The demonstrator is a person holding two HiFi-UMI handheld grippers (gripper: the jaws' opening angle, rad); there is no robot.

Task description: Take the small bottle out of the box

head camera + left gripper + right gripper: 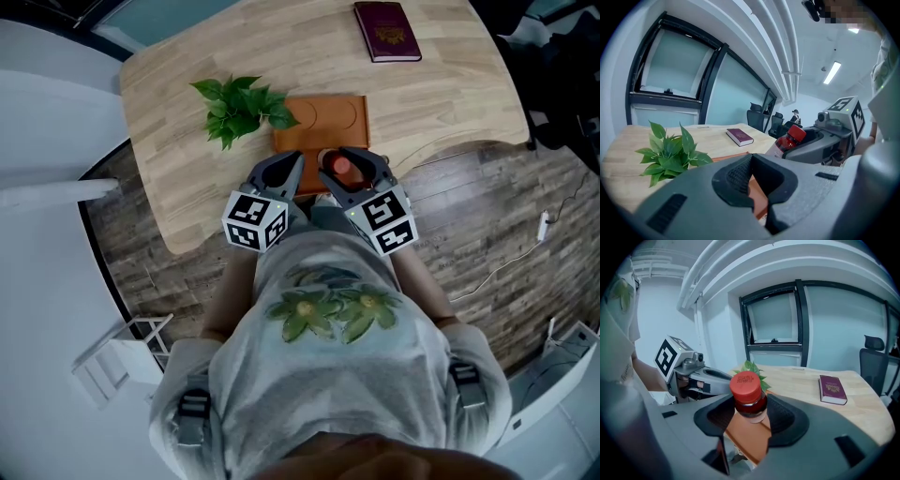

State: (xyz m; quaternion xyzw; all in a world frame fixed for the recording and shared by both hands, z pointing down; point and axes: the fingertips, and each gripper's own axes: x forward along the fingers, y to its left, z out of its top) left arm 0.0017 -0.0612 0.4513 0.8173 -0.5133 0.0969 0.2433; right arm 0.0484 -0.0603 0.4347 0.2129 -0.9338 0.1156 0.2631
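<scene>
**A:** What lies before the person, biggest first?

**B:** A pale wooden table [187,159] fills twelve o'clock in the head view; on its near part sits a flat orange-brown box [323,117] with round hollows in its top.

**A:** And round the box?

**B:** A leafy green plant [239,105] touches its ten o'clock corner; a maroon book [386,31] lies flat, well apart at one o'clock, near the table's far edge.

**A:** The tongs?

**B:** Both hang over the box's six o'clock edge, side by side, marker cubes toward the person; the left gripper [752,180] is at nine o'clock of the right one; its jaws stand only a slit apart with nothing in them, and the orange of the box shows through the slit.

**A:** The right?

**B:** The right gripper [751,414] is clamped on the small bottle [750,404], one pad pressed to each side just under the red cap [745,383].

**A:** Which way does the bottle run?

**B:** Its long axis is near upright, cap on top, body hanging below the jaws; from the left gripper view it leans, cap toward one o'clock, body toward seven.

**A:** Where is it against the box?

**B:** Over the near edge, at six o'clock; the jaws hide its base, so I cannot tell whether it is clear of the box; the left gripper is close at its nine o'clock, the plant beyond at ten.
</scene>
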